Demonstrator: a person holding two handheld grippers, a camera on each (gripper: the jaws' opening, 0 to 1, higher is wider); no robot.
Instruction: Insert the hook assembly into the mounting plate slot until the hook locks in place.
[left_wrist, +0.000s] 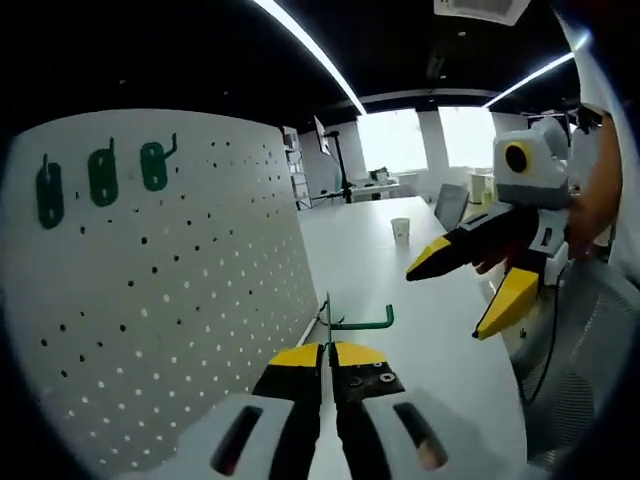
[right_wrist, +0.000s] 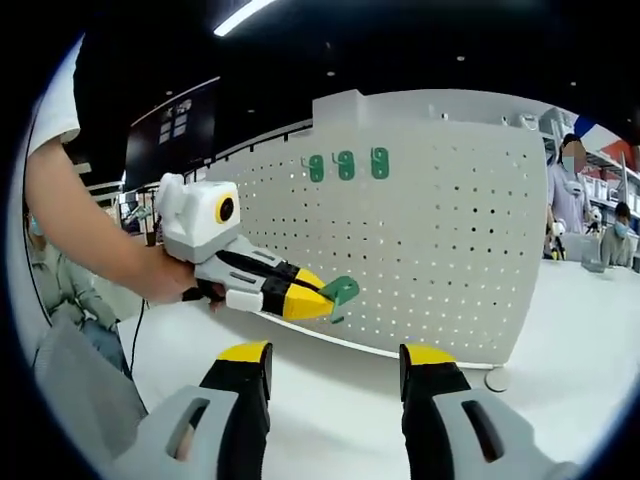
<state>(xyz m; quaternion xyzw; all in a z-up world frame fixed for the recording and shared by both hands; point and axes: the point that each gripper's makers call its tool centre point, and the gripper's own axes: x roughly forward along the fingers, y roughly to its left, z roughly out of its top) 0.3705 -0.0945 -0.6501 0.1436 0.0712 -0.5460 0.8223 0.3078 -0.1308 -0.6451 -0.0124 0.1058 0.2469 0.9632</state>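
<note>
A white pegboard mounting plate (left_wrist: 170, 280) stands upright on the table, also seen as the pegboard (right_wrist: 440, 230). Three green hooks (left_wrist: 100, 178) hang near its top, seen as green hooks (right_wrist: 346, 165) in the right gripper view. My left gripper (left_wrist: 328, 356) is shut on a green hook assembly (left_wrist: 355, 322), whose thin arm juts out to the right. In the right gripper view that left gripper (right_wrist: 315, 298) holds the green hook (right_wrist: 341, 291) close in front of the board's lower part. My right gripper (right_wrist: 335, 365) is open, holding nothing, and appears as the right gripper (left_wrist: 470, 295) in the left view.
A white table (left_wrist: 400, 280) runs past the board with a paper cup (left_wrist: 400, 230) on it. A small round white foot (right_wrist: 497, 379) sits at the board's base. People sit at the far right (right_wrist: 568, 195). A person's arm (right_wrist: 90, 240) holds the left gripper.
</note>
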